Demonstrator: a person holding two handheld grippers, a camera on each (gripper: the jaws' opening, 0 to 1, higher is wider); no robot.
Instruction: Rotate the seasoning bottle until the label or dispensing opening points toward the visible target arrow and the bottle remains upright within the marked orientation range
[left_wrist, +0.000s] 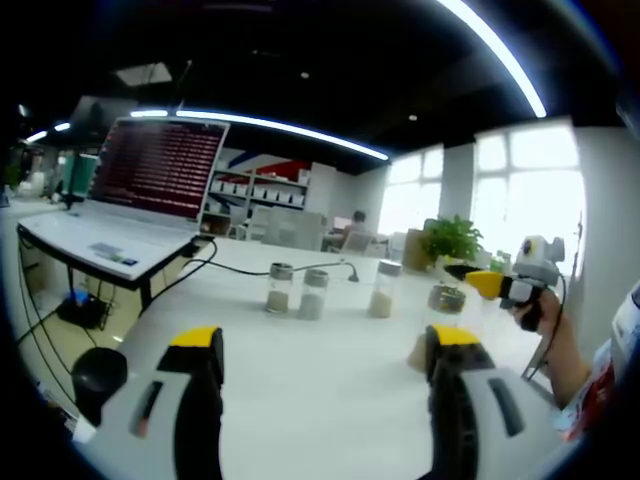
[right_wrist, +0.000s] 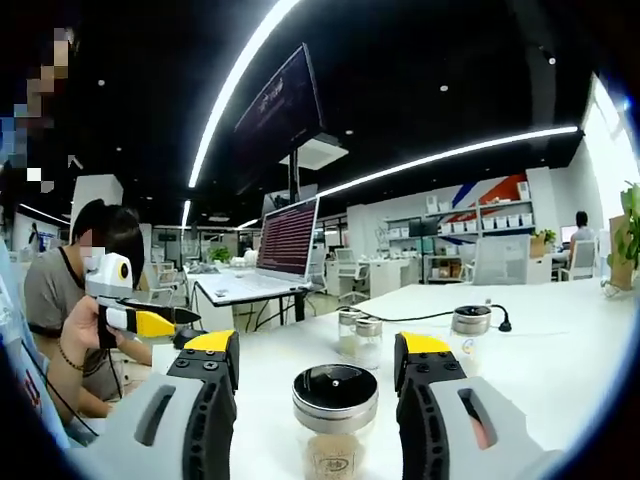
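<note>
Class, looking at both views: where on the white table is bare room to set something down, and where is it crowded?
Free: the white table between the left tongs and the row of bottles. Crowded: around the black-lidded bottle between the right tongs.

Clear glass seasoning bottle with dark round metal-rimmed lid (right_wrist: 335, 400), upright on white desk (right_wrist: 560, 350), at 6 o'clock in right gripper view. Lid top faces camera, glossy, closed. Tan granular seasoning fills lower part; small emblem printed on glass front, facing camera. Bottle sits between the two yellow-tipped jaws, gaps visible both sides, not touching either.

In left gripper view same bottle (left_wrist: 446, 300) at about 3 o'clock, upright, beside the other yellow claw tip; contents hard to make out. No arrow mark distinguishable on desk near it.
</note>
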